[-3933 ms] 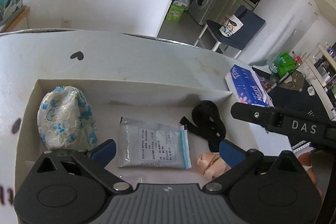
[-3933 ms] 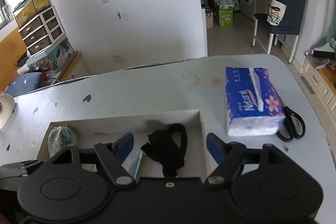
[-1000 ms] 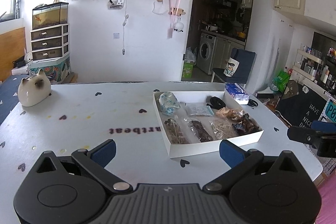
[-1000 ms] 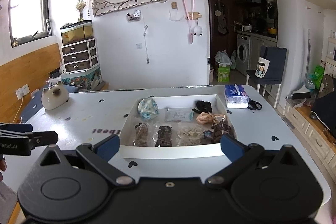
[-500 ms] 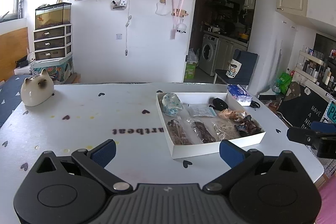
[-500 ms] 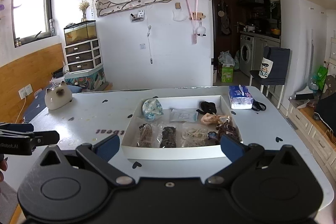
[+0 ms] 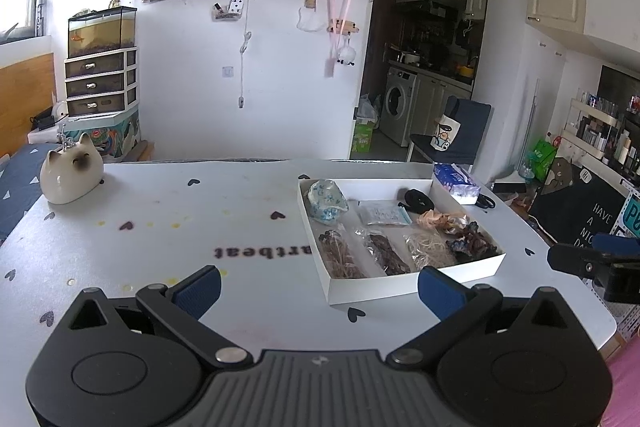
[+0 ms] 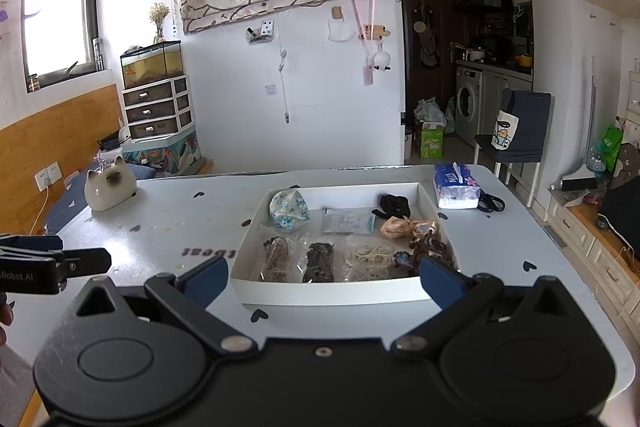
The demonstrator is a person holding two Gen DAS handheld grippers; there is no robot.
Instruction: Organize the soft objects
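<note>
Left gripper (image 7: 318, 285): wide open, empty | Right gripper (image 8: 320, 279): wide open, empty | White tray (image 8: 328, 291) of soft items on table (image 7: 168, 227), beyond both | Bagged contents unclear

Home: fish tank (image 8: 152, 65), washing machine (image 8: 468, 105), kitchen behind.

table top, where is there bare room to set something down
The widest bare stretch of table runs between the cat figurine and the white tray. The tray is packed full. The far right corner is taken by the tissue pack and scissors.
</note>
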